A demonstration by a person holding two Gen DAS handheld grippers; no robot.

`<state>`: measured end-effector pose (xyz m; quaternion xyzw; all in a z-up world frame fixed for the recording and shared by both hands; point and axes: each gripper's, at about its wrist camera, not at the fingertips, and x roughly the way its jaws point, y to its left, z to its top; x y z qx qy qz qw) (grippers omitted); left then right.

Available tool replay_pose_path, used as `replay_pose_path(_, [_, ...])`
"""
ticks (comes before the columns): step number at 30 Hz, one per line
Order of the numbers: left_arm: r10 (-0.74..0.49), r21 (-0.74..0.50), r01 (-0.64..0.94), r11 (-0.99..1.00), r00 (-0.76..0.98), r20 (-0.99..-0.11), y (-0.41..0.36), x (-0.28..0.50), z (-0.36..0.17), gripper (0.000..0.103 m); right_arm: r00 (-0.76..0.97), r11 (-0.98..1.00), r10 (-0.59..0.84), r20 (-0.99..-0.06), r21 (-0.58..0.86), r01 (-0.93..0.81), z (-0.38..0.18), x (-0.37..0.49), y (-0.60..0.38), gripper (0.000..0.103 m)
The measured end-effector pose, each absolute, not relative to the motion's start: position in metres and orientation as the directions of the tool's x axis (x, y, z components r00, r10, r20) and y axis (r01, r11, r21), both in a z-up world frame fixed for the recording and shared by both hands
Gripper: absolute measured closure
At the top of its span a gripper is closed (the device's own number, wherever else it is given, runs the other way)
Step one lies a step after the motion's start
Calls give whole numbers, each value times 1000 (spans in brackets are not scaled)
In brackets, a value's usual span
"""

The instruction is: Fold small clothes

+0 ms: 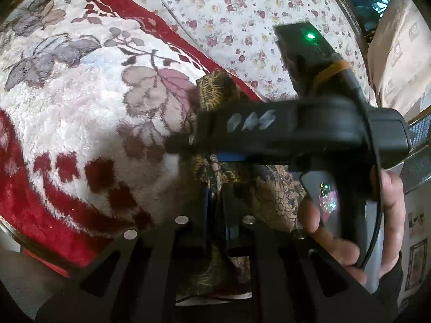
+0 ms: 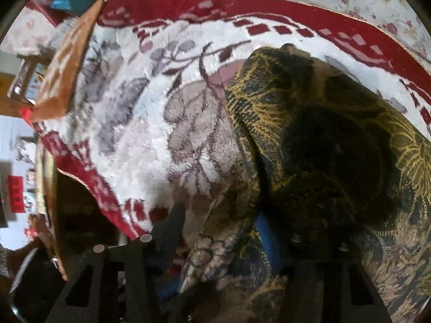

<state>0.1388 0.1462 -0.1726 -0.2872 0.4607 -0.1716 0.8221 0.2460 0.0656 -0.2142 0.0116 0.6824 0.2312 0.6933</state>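
The small garment (image 2: 309, 140), dark cloth with a gold and beige print, lies bunched on a fleece blanket (image 1: 80, 113). At the bottom of the left wrist view my left gripper (image 1: 215, 215) is shut on a fold of the garment (image 1: 272, 188), which is pinched between its fingers. My right gripper (image 2: 221, 226) points steeply down at the cloth's near edge. Its jaws stand apart, with the left finger (image 2: 175, 220) on the blanket and the blue pad (image 2: 266, 231) against the cloth. In the left wrist view a hand (image 1: 347, 245) holds that tool's black body (image 1: 309, 129) across the garment.
The white blanket, with its red border and grey flowers, lies on a rose-print sheet (image 1: 242, 13). A brown patterned cushion (image 2: 67, 67) rests at the blanket's far left corner. The bed's edge (image 2: 48, 177) drops off at the left, with a wall of pictures (image 1: 416, 263) to the right.
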Motion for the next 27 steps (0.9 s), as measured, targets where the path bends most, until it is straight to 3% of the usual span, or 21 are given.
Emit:
replay_pose_path(4, [-560, -631, 55, 774, 526, -640, 141, 139, -166, 96, -14, 905, 290, -957, 279, -321, -215, 244, 60, 87])
replay_pose_path(6, [-552, -613, 90, 785, 550, -627, 136, 134, -157, 96, 1, 894, 357, -934, 342, -288, -209, 243, 43, 90])
replay_pose_path(16, [-589, -542, 273, 795, 560, -583, 83, 103, -89, 96, 200, 745, 666, -719, 626, -232, -140, 204, -60, 91])
replay_pose_path(27, [-596, -399, 450, 799, 502, -626, -39, 81, -54, 96, 368, 578, 787, -495, 800, -160, -124, 156, -211, 91])
